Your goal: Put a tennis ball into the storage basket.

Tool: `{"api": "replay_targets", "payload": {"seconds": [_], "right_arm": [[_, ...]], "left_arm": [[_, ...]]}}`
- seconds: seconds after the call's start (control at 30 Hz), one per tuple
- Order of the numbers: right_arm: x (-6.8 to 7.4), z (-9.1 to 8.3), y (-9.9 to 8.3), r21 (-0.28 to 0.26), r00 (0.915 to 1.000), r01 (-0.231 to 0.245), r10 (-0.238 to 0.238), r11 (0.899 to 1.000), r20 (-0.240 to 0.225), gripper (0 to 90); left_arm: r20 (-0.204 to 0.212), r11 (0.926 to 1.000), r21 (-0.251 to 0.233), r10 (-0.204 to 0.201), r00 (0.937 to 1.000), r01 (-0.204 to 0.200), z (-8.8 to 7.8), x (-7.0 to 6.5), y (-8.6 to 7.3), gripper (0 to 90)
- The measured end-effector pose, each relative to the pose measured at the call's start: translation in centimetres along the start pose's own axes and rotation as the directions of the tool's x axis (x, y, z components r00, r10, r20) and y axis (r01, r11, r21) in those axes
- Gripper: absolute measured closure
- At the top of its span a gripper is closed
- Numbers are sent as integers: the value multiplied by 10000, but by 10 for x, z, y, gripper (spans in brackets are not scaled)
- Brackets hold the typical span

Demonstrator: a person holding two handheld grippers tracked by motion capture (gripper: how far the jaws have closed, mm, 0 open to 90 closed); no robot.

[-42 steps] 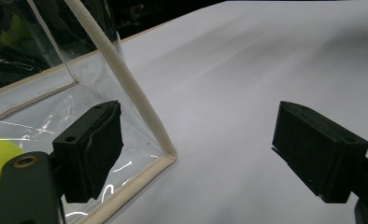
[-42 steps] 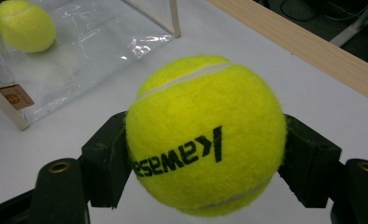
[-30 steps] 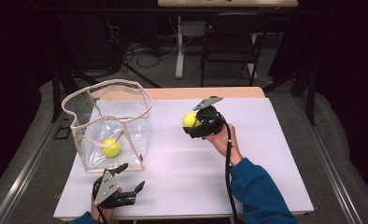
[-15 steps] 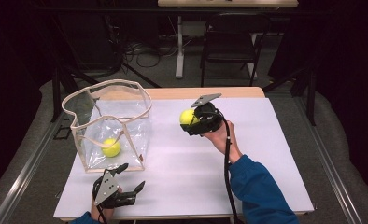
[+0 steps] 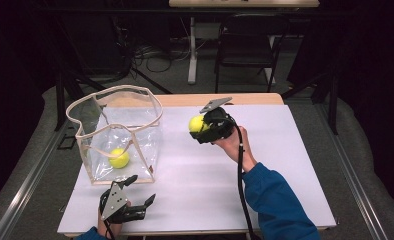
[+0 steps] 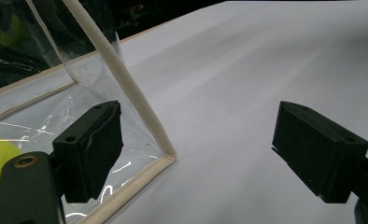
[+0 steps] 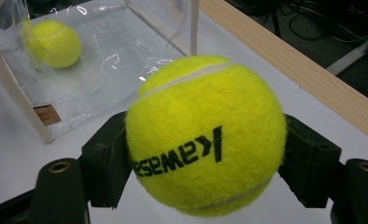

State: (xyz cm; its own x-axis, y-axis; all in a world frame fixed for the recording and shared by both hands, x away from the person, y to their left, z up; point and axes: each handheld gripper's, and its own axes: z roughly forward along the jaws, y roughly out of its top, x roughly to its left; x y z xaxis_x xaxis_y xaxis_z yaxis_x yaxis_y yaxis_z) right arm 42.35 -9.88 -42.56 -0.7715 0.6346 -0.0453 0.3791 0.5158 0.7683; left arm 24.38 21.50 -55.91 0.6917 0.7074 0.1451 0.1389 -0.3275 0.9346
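My right gripper (image 5: 201,128) is shut on a yellow tennis ball (image 5: 196,124) and holds it in the air above the middle of the white table (image 5: 285,165), right of the clear bag. In the right gripper view the ball (image 7: 205,135) sits squeezed between both jaws. A clear plastic bag (image 5: 117,132) with cream piping stands open at the table's left with a second tennis ball (image 5: 119,158) inside. My left gripper (image 5: 139,194) rests near the table's front edge, just in front of the bag, open with nothing between its jaws. Its view shows the bag's bottom corner (image 6: 166,156).
A wooden strip (image 5: 185,100) edges the far side of the table. Behind it stand a dark chair (image 5: 245,50) and a table leg with cables on the floor. White table surface lies bare to the right of my right hand and in front of it.
My right gripper with the ball has drifted slightly left toward the bag. The left gripper, the bag and the ball inside it have stayed put.
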Motion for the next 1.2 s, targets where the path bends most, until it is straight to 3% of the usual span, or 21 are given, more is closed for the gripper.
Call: {"api": "replay_targets", "payload": {"seconds": [1.2], "right_arm": [[9, 0, 28, -199, 9983, 590, -591, 9981, -12, 264]], "left_arm": [[36, 10000, 31, 0, 10000, 0, 0, 0, 0, 159]]}}
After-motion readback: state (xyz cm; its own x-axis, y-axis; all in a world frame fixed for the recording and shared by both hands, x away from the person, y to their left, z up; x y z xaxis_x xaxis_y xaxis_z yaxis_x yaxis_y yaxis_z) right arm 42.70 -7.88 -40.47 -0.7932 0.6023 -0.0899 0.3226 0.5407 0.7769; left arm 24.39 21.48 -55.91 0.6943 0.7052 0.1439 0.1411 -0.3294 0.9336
